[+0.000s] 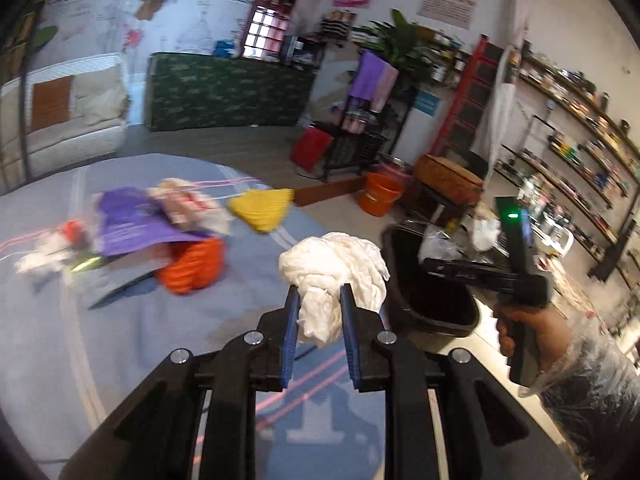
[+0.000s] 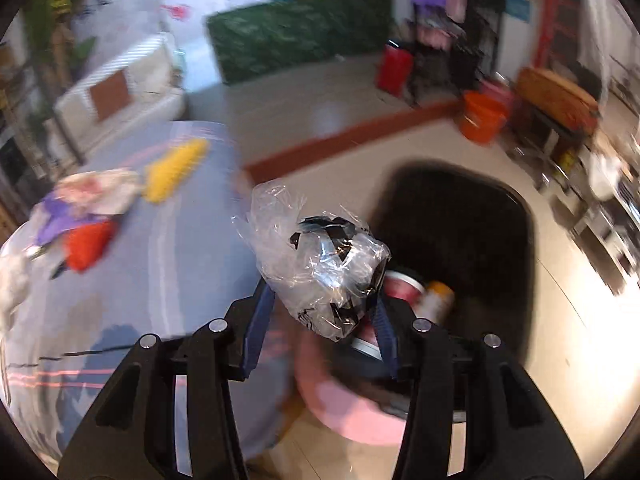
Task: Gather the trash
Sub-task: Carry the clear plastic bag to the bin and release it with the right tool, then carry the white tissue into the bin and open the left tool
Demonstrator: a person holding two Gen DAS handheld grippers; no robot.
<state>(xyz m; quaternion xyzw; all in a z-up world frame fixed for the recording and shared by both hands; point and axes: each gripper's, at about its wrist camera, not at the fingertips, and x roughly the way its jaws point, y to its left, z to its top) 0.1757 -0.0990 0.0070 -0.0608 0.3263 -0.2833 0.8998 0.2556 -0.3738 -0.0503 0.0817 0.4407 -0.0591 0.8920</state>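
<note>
On the left of the tabletop (image 1: 48, 320), covered in blue-grey cloth, a pile of unsorted items remains: white scraps (image 1: 36, 260), a purple packet (image 1: 132, 220), a pale crumpled wrapper (image 1: 180, 204), an orange knit piece (image 1: 192, 268) and a yellow knit piece (image 1: 264, 208). None is touched by either claw.

The left claw (image 1: 320, 312) is closed on a white tissue wad (image 1: 336, 272), pads pressing both sides of its lower part, most of the wad bulging above the tips. The wad is held clear above the cloth, near the tabletop edge, apparently for carrying to the bin.

The black bin (image 1: 436, 312) stands on the floor just beside the tabletop edge, mouth up. In the right wrist view its interior already holds a red-and-white cup (image 2: 404, 284) and a yellowish container (image 2: 438, 298).

The right claw (image 2: 320, 320) holds a crumpled clear bag (image 2: 316, 260) with black print. Its jaws stand about half open, the bag filling the gap and touching both pads. The bag hangs near the bin's (image 2: 520, 208) near rim, by the look of it not yet fully over the mouth. A pink round object (image 2: 348, 412), blurred, lies below the claw beside the bin; its nature cannot be told.

Judgement: both loads are light and loosely crumpled, so either could snag on a pad on release. The right hand (image 1: 524, 332) occupies the space over the bin, so the left claw's path there is partly blocked.
</note>
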